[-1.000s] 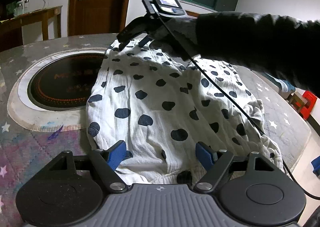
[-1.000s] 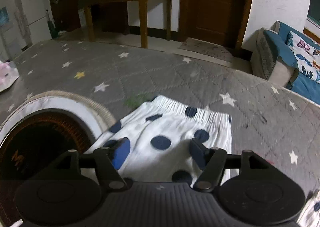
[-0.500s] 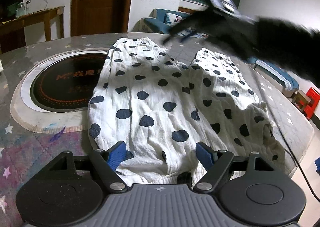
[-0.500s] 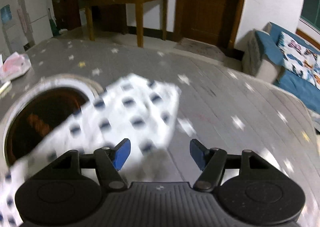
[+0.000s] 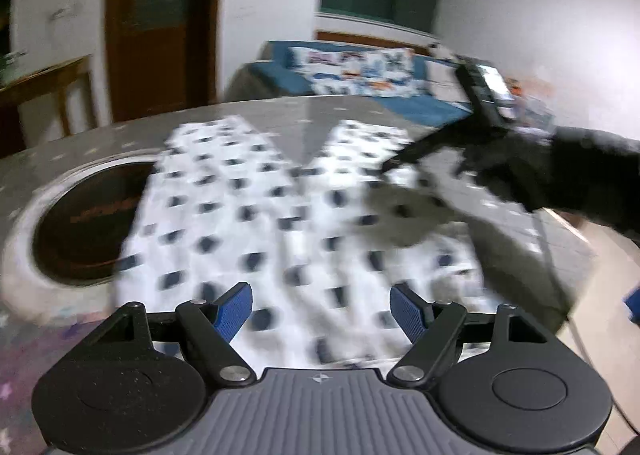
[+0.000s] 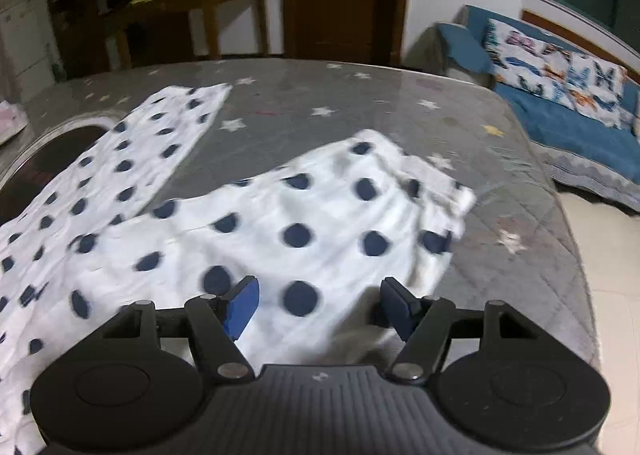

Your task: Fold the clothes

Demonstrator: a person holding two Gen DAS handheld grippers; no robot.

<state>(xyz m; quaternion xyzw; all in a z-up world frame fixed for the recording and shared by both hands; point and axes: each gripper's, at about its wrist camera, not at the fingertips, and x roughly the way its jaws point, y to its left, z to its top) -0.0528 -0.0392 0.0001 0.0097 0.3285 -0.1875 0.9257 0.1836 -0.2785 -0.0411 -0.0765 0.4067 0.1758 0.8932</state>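
Right wrist view: the right gripper [image 6: 318, 305] is seen spread wide with nothing between its blue pads, hovering over the near leg of the polka-dot trousers [image 6: 304, 223], which are spread flat, both legs splayed, on the grey star-quilted table [image 6: 360, 111]. Its rumpled cuff lies at 1 o'clock; the other leg runs toward 10 o'clock. In the blurred left wrist view, the left gripper [image 5: 320, 309] is likewise held wide and empty above the cloth. The fabric is judged thin, light and limp; a hemmed cuff edge would be best pinched.

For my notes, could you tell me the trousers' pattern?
White cotton trousers with dark navy dots, clearest in the right wrist view.
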